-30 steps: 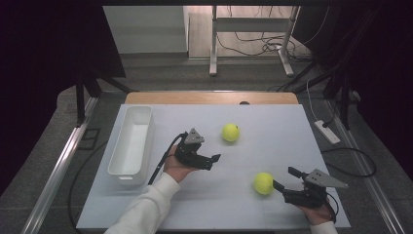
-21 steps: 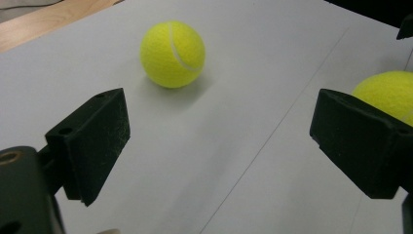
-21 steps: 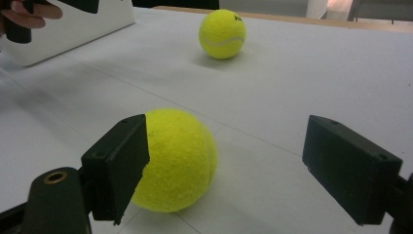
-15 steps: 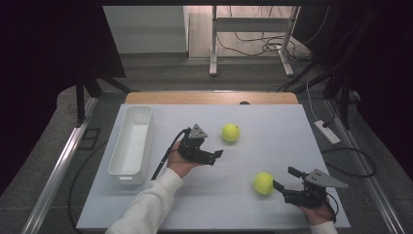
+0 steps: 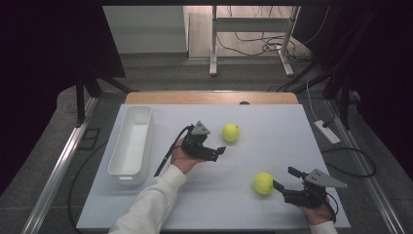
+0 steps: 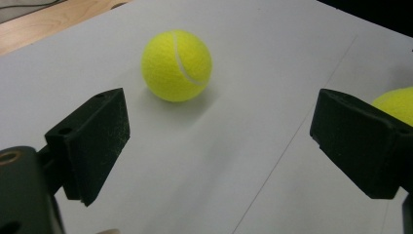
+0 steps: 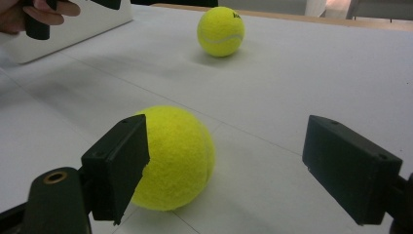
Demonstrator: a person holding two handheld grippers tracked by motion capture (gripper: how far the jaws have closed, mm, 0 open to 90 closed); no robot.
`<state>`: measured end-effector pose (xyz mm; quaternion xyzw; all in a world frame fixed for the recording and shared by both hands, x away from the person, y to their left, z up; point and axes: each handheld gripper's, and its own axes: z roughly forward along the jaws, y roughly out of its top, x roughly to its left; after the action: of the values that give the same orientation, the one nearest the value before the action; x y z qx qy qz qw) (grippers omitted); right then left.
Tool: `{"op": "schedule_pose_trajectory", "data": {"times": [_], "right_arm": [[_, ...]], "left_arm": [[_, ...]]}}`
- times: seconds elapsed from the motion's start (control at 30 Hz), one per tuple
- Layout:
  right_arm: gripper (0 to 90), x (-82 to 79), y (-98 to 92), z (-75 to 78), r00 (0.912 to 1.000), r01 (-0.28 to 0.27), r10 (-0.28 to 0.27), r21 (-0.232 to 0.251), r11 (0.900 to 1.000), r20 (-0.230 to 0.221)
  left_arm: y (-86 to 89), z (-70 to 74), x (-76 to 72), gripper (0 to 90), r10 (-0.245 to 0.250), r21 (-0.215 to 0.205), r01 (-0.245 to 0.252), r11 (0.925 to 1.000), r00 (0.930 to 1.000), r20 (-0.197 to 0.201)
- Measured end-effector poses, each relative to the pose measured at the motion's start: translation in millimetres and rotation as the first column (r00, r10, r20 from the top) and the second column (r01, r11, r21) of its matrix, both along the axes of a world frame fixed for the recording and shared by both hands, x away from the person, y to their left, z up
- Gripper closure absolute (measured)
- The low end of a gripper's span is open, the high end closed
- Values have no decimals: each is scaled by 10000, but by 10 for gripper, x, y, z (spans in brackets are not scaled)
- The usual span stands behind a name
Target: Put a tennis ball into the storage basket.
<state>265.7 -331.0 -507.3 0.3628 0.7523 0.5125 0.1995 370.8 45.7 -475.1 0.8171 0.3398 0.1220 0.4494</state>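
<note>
A big white table (image 5: 302,146) sits in front of the person. On its left side lies a long white bin (image 5: 131,144) with nothing seen inside it.

The left gripper (image 5: 220,150) is held near the middle of the table. Its two black jaws are wide apart and hold nothing. It points at the far ball (image 5: 230,132), a yellow tennis ball that rests on the table just past the jaws. In the left gripper view this ball (image 6: 176,65) sits ahead of the gap, a bit to the left side, not touching either jaw.

The right gripper (image 5: 285,179) is low near the front right of the table. Its jaws are wide apart too and grip nothing. The near ball (image 5: 263,183) rests on the table right at the jaw tips. In the right gripper view it (image 7: 175,156) sits just beside the left jaw, partly behind it, and well apart from the other jaw
</note>
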Motion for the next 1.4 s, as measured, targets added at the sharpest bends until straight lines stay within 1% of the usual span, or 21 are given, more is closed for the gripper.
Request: {"op": "schedule_pose_trajectory", "data": {"times": [0.2,0.27,0.37,0.8,0.93,1.03,1.17,1.4], "right_arm": [[168,-1,-2,3,10000,16,-17,22,10000,22],[168,1,-2,2,10000,8,-8,17,10000,20],[168,3,-2,-1,10000,-2,2,0,10000,22],[168,7,-11,-1,10000,-8,8,20,10000,5],[168,11,-15,-3,10000,-29,29,40,10000,8],[167,14,-16,-5,10000,-20,19,41,10000,17],[167,16,-19,-7,10000,-61,61,19,10000,3],[167,16,-22,-8,10000,-61,61,20,10000,-8]], "left_arm": [[-41,-32,52,81,31,163,-30,9999,10000,-75],[-60,-37,57,81,51,165,-50,9999,10000,-29],[-92,-46,72,81,14,300,-16,9996,10000,44],[-176,-91,204,81,45,520,-35,9986,9998,-192],[-203,-97,240,81,33,615,-23,9981,9999,-163],[-217,-107,264,81,74,556,-63,9984,9998,-202],[-224,-129,286,81,58,641,-42,9979,9997,-244],[-237,-167,332,81,171,677,-149,9976,9994,-317]]}}
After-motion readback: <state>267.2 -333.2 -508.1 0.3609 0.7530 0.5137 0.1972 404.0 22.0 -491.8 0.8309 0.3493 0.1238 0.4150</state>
